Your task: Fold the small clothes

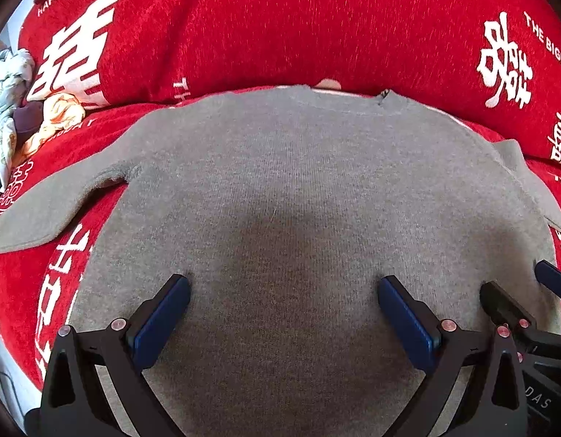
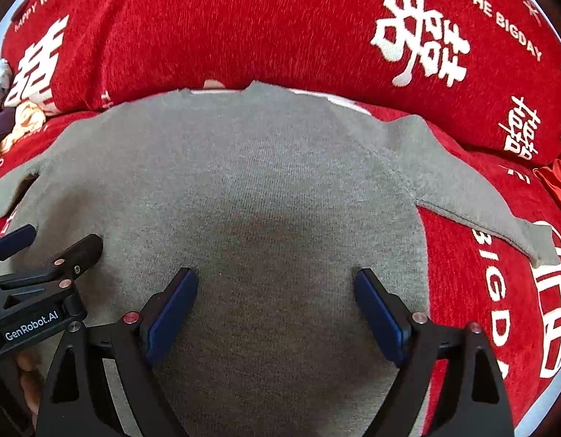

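A small grey knit sweater point(image 1: 280, 189) lies flat, collar away from me, on a red cover; it also shows in the right wrist view point(image 2: 244, 182). Its left sleeve point(image 1: 54, 204) spreads out to the left and its right sleeve point(image 2: 473, 196) to the right. My left gripper point(image 1: 283, 302) is open and empty, low over the sweater's lower body. My right gripper point(image 2: 276, 295) is open and empty, beside it to the right over the same part. Each gripper shows at the edge of the other's view: the right gripper point(image 1: 524, 291), the left gripper point(image 2: 54, 244).
The red cover point(image 1: 317, 18) with white characters and lettering rises into a cushion behind the sweater. A pile of other small clothes point(image 1: 11, 102) lies at the far left. A shiny red packet point(image 2: 557, 182) sits at the right edge.
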